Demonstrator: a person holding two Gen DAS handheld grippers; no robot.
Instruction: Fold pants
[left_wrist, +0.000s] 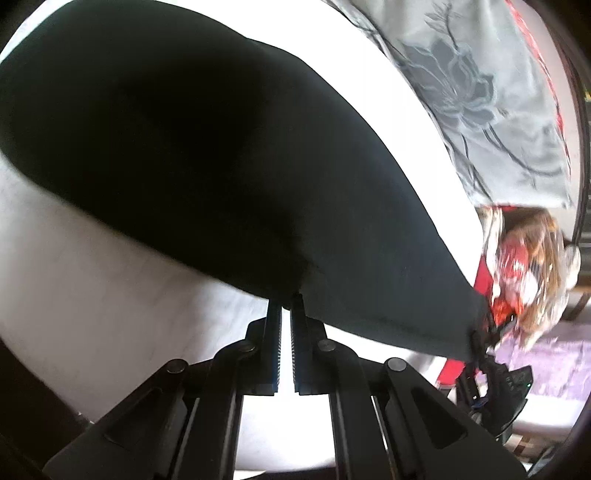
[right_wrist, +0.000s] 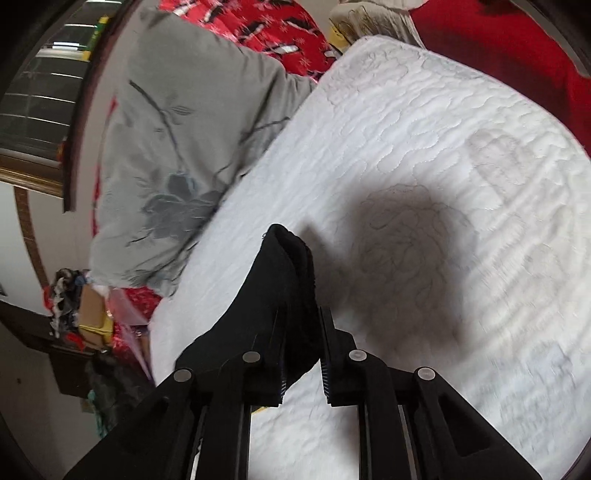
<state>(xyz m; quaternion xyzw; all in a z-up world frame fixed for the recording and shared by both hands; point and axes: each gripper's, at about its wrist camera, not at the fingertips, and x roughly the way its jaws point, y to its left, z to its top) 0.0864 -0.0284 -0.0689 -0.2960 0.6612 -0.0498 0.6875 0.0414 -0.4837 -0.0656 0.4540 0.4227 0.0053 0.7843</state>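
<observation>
The black pants (left_wrist: 177, 155) hang as a wide sheet above the white quilted mattress (left_wrist: 74, 295). My left gripper (left_wrist: 286, 301) is shut on their lower edge. Their far corner runs right to my right gripper (left_wrist: 480, 338), seen small in the left wrist view. In the right wrist view, my right gripper (right_wrist: 301, 314) is shut on a bunched corner of the pants (right_wrist: 284, 280), held above the mattress (right_wrist: 443, 147). The cloth casts a dark shadow on the quilt.
A grey floral duvet (right_wrist: 177, 155) lies along the mattress's far side, also in the left wrist view (left_wrist: 480, 92). Red patterned fabric (right_wrist: 266, 26) lies beyond it. Clutter and a yellow box (right_wrist: 92, 325) sit off the bed's edge. A window (right_wrist: 40, 92) is at far left.
</observation>
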